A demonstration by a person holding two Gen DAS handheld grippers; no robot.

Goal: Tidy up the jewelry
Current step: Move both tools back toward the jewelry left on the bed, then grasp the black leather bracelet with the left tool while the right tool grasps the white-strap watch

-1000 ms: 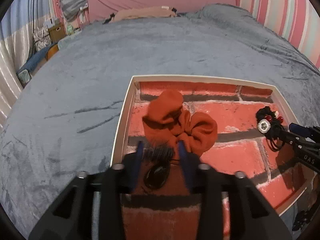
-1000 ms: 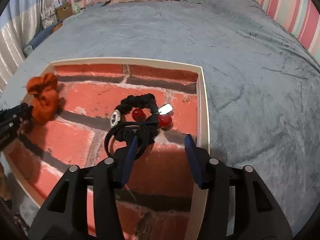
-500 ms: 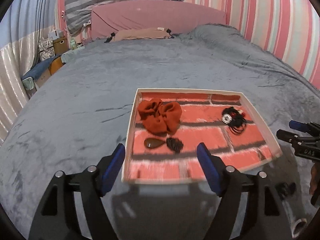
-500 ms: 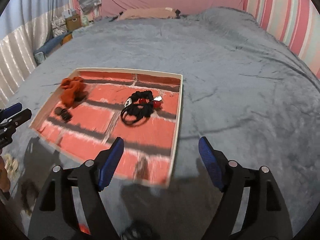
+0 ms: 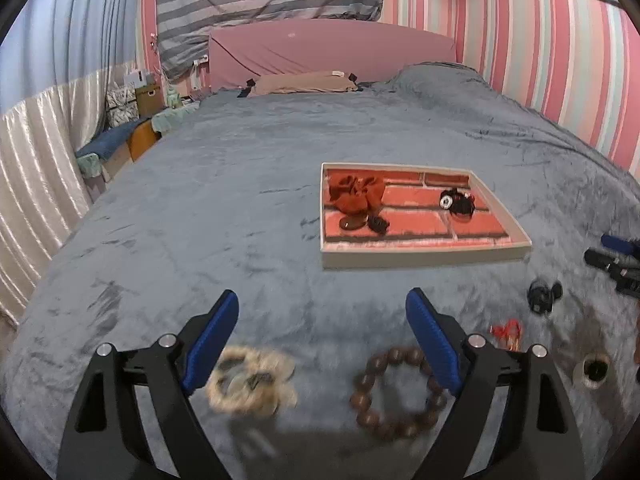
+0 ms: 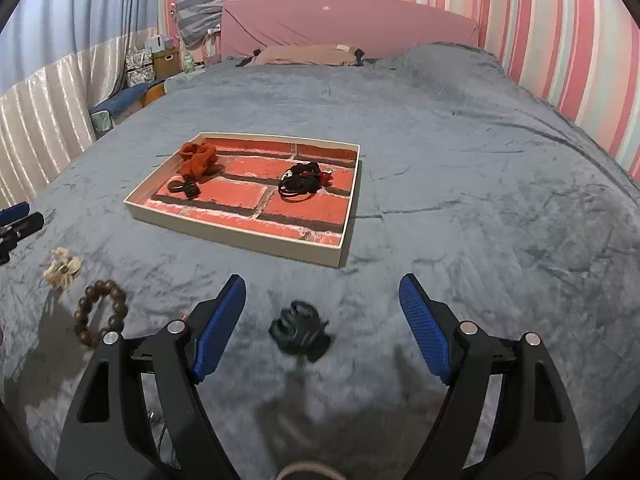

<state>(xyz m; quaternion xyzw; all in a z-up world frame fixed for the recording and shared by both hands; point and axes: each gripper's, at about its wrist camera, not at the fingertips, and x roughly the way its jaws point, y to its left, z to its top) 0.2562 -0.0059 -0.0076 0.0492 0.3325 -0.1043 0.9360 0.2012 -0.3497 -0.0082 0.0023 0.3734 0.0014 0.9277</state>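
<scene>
A shallow white tray (image 5: 424, 254) (image 6: 240, 232) with a brick-print floor lies on the grey bedspread. It holds an orange scrunchie (image 5: 354, 196) (image 6: 198, 160), a dark clip (image 5: 352, 222) and black hair ties with red beads (image 5: 458, 202) (image 6: 302, 180). My left gripper (image 5: 322, 300) hangs short of the tray, jaws opening, nothing between them. Below it lie a cream scrunchie (image 5: 250, 380) and a brown bead bracelet (image 5: 398, 394). My right gripper (image 6: 322, 284) stands open above a loose black hair tie (image 6: 298, 330) on the bedspread.
A small red piece (image 5: 506, 330) and a round pale ring (image 5: 594, 368) lie on the bedspread at the right of the left wrist view. A pink headboard (image 5: 332, 52) and striped walls stand far behind. Boxes sit by the bed's left side.
Both grippers drew back from the tray and rose, with jaws spreading wide. The dark clip and the black hair ties stayed in the tray. Loose pieces in front of the tray came into view.
</scene>
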